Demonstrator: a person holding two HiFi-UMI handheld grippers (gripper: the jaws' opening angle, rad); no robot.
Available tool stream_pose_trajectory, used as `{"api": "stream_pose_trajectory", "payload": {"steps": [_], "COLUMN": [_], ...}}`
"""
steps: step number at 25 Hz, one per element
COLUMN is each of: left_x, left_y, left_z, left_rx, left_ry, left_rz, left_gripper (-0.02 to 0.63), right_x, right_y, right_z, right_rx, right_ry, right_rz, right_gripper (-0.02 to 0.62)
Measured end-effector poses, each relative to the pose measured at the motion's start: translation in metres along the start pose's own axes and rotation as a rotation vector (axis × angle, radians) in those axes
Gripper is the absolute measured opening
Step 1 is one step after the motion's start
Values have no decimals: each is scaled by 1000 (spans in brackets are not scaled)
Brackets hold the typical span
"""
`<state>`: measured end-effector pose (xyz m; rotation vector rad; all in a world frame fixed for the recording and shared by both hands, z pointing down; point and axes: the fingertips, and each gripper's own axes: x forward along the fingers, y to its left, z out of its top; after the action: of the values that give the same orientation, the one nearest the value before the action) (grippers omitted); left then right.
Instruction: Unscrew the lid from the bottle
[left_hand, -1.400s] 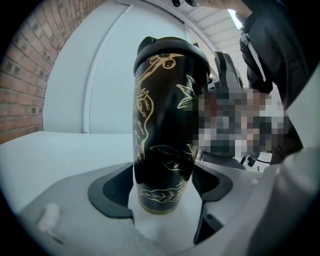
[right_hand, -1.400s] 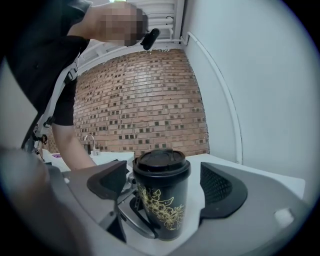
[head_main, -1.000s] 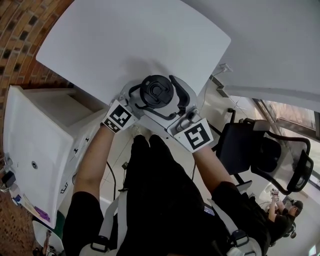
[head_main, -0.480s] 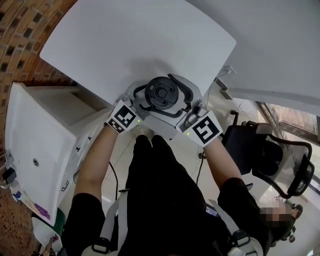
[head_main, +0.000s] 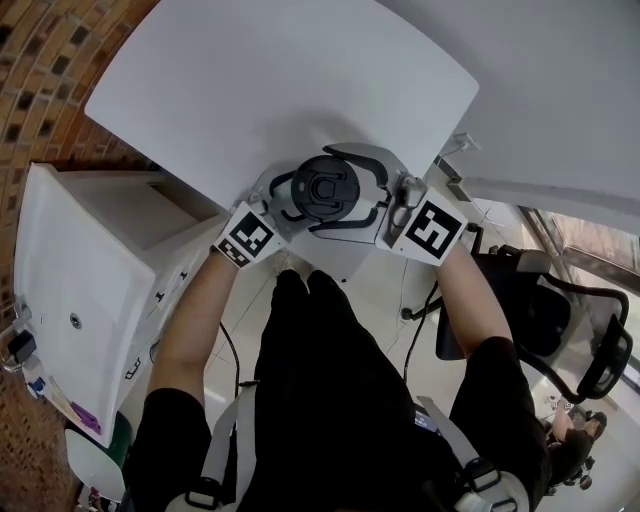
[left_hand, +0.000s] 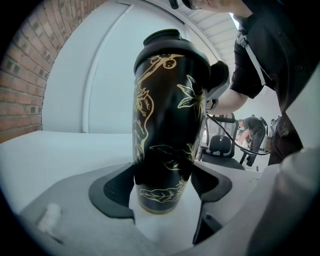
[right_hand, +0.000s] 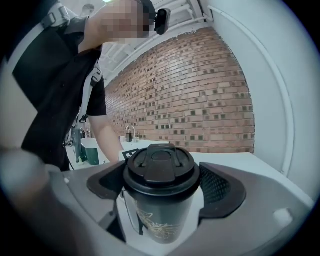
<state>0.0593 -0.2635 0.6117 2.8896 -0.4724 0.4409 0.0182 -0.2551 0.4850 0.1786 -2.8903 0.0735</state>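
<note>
The lid (right_hand: 161, 167) is still on the bottle (left_hand: 167, 125), at the near edge of the worktop (head_main: 250, 90). The left tongs (left_hand: 165, 184) squeeze the bottle low down. The right tongs (right_hand: 162, 184) squeeze the lid. Twisting it off is left to do.

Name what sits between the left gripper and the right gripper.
The black bottle: tongs of the left gripper clamp its lower body, those of the right gripper grip its lid. Head view shows both flanking it.
</note>
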Motion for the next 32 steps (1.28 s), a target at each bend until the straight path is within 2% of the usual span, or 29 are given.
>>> {"api": "stream_pose_trajectory", "payload": {"steps": [1, 2, 6, 8, 10, 13, 16, 19, 21, 26, 32], "left_x": [0, 0, -1, -1, 0, 0, 0, 0, 0, 0, 0], "left_y": [0, 1, 0, 0, 0, 0, 0, -1, -1, 0, -1], "left_z": [0, 0, 0, 0, 1, 1, 1, 1, 1, 0, 1], "left_rx": [0, 1, 2, 3, 2, 1, 1, 2, 3, 4, 2], "left_ry": [0, 0, 1, 0, 0, -1, -1, -1, -1, 1, 0], "left_rz": [1, 3, 4, 2, 3, 5, 6, 6, 6, 5, 5], "left_gripper": [360, 360, 362, 361, 362, 362, 362, 362, 362, 360, 360], "right_x": [0, -1, -6, -6, -6, -6, -4, -1, -1, 2, 4], "right_y": [0, 0, -6, -5, -5, -10, -16, -16, -15, -11, -4], "right_z": [1, 4, 17, 16, 9, 6, 8, 8, 6, 6, 6], "right_rx": [12, 31, 95, 90, 70, 80, 77, 89, 105, 86, 4], "right_ry": [-6, -30, -156, -169, -139, -130, -132, -131, -126, -113, -60], "right_rz": [-11, -43, -303, -415, -501, -577, -617, -609, -575, -386, -151], "right_gripper": [449, 476, 488, 488, 486, 485, 478, 449, 449, 451, 457]}}
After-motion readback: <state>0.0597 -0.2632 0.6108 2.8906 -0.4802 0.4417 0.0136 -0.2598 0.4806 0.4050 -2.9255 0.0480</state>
